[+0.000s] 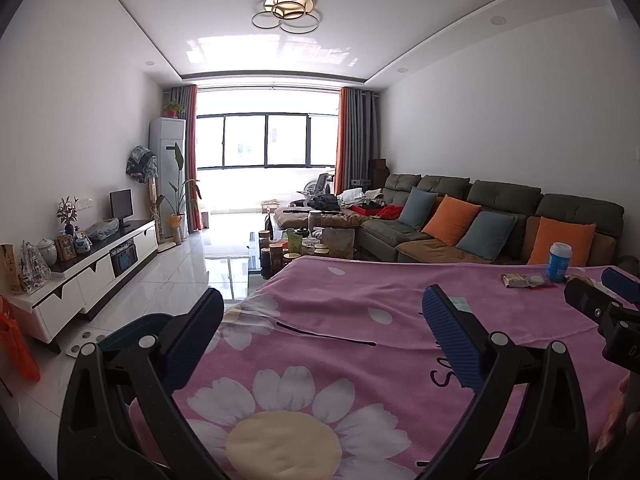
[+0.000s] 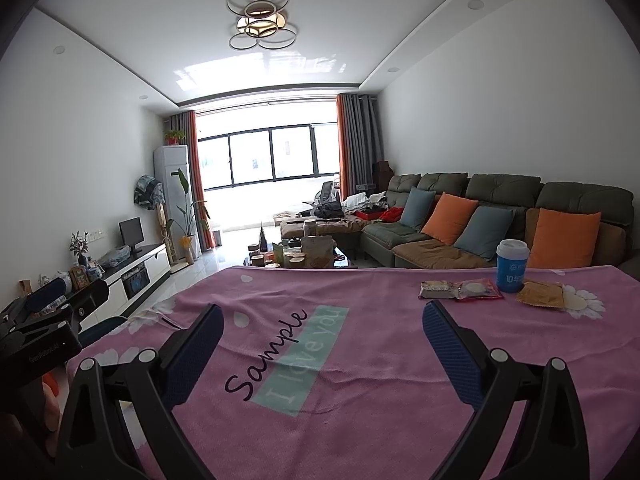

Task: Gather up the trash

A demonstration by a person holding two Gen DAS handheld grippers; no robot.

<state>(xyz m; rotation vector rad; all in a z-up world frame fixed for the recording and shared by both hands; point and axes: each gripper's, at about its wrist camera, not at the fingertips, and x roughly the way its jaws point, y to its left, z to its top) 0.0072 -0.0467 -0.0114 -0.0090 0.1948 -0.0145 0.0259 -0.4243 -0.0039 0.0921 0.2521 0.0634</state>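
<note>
A: So, status. Left gripper (image 1: 322,332) and right gripper (image 2: 322,330) both w/ jaws wide apart, nothing between them, each hanging over the pink blanket (image 2: 360,360).

B: Trash loc?

A: All ahead of the right jaws and off to their right side, far edge of the blanket. A row: brown wrapper (image 2: 437,289), red-edged packet (image 2: 478,290), blue cup (image 2: 513,266) w/ white lid, tan packet (image 2: 540,294). Packets lie flat, edges touching or overlapping; cup upright just behind them. From the left jaws it's far right, beyond the other gripper.

B: Handling?

A: Judgement only. Packets prob. light, thin, crinkly, maybe slick film; they'd slide on the fleece if nudged. Pinch a raised crimped end, not the flat middle. Cup looks stiff but light; can't tell if empty. Take it across the body below the lid, gentle squeeze, keep upright.

B: Bin?

A: Dark rounded rim (image 1: 132,328) beside the left jaws, off the blanket edge. Can't tell what it is.
</note>
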